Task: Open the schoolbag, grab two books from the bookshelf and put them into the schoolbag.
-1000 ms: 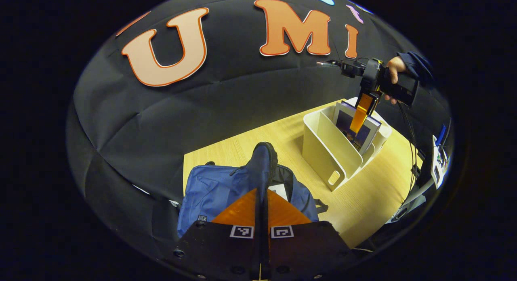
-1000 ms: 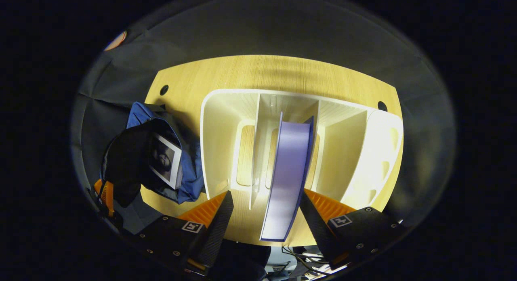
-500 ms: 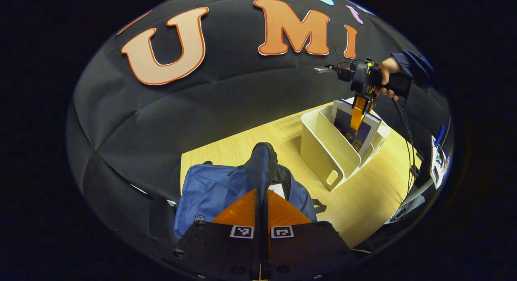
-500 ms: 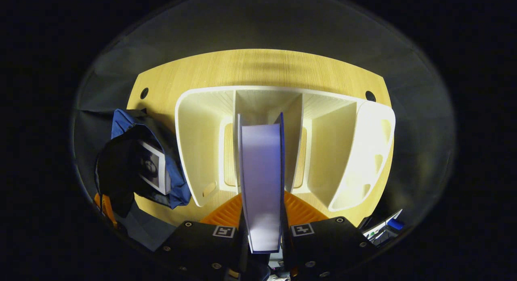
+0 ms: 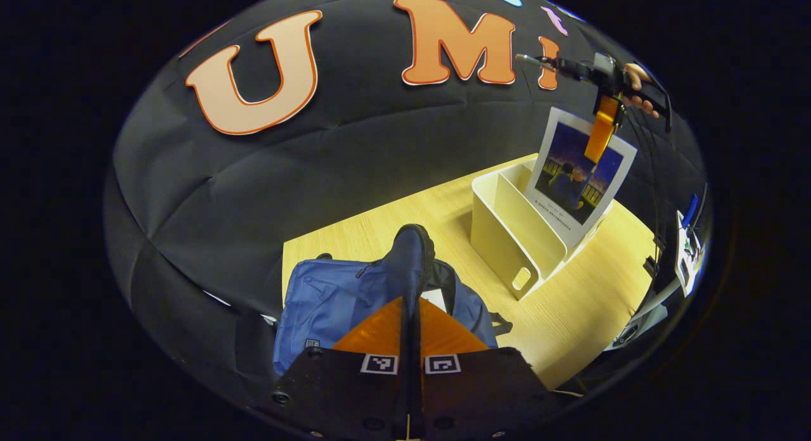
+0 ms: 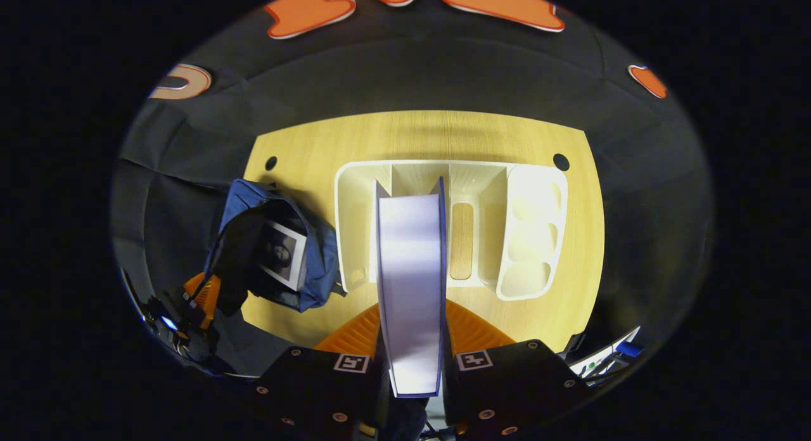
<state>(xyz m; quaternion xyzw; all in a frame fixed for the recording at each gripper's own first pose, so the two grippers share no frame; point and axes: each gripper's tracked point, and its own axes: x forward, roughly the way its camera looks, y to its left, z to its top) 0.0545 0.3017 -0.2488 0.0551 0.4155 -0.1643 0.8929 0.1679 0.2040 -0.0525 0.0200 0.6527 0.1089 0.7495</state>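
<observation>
The blue schoolbag [image 5: 329,301] lies on the wooden table's near left. My left gripper [image 5: 410,301] is shut on the schoolbag's opening flap [image 5: 415,251] and holds it up. Inside the open bag a book [image 6: 283,254] shows. My right gripper [image 6: 412,305] is shut on a second book [image 6: 410,270], seen edge-on between its fingers. In the left gripper view that second book [image 5: 580,175] hangs from the right gripper [image 5: 599,137] above the white bookshelf [image 5: 513,232], its lower corner still near the rim. The bookshelf [image 6: 355,238] has nothing in its slots.
The table [image 5: 570,314] extends in front of the shelf. Cables and small devices [image 5: 687,251] sit off its right edge. Two cable holes [image 6: 561,161] mark the table's far corners. A hand [image 5: 637,86] holds the right gripper.
The right gripper closed on the book in the shelf and lifted it up out of its slot. The left gripper kept hold of the bag flap, unmoved.
</observation>
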